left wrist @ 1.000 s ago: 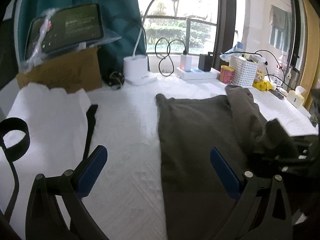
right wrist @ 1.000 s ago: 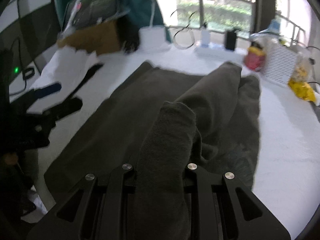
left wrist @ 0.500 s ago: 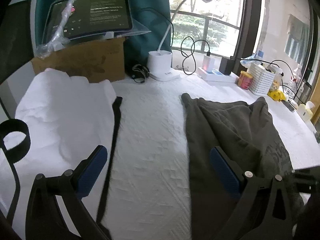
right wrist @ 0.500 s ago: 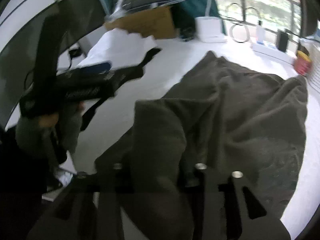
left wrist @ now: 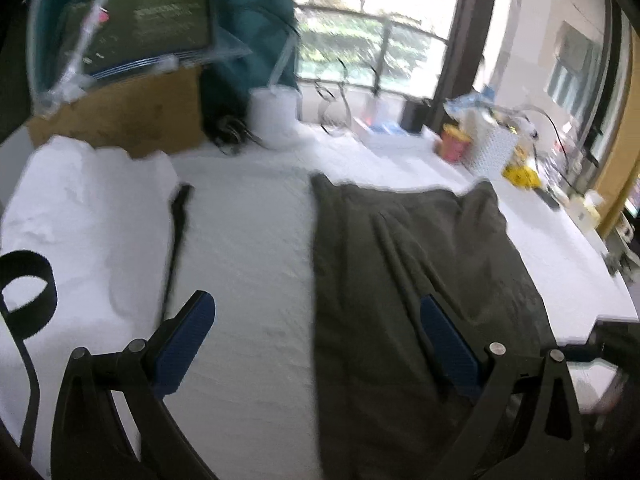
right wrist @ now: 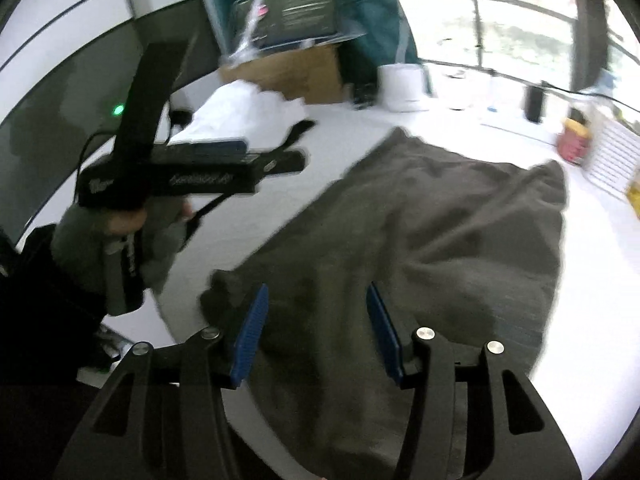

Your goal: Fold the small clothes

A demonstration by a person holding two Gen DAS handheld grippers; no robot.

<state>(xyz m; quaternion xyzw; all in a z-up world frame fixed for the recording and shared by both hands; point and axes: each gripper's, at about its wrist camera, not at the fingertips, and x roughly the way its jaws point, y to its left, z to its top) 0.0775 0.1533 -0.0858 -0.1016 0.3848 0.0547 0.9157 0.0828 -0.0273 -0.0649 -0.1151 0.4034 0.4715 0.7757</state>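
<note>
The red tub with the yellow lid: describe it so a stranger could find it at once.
Start at the window behind the white-covered table and follow the back edge rightward. Past the white lamp base stands the red tub, beside a white perforated basket. It is the only red thing there.

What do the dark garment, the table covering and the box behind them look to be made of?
Dark garment: soft matte knit, probably cotton jersey or fleece; it drapes in soft folds. Table covering: white textured fabric, possibly quilted; faint woven pattern, though blurred. Box: brown cardboard, plain matte face.
</note>
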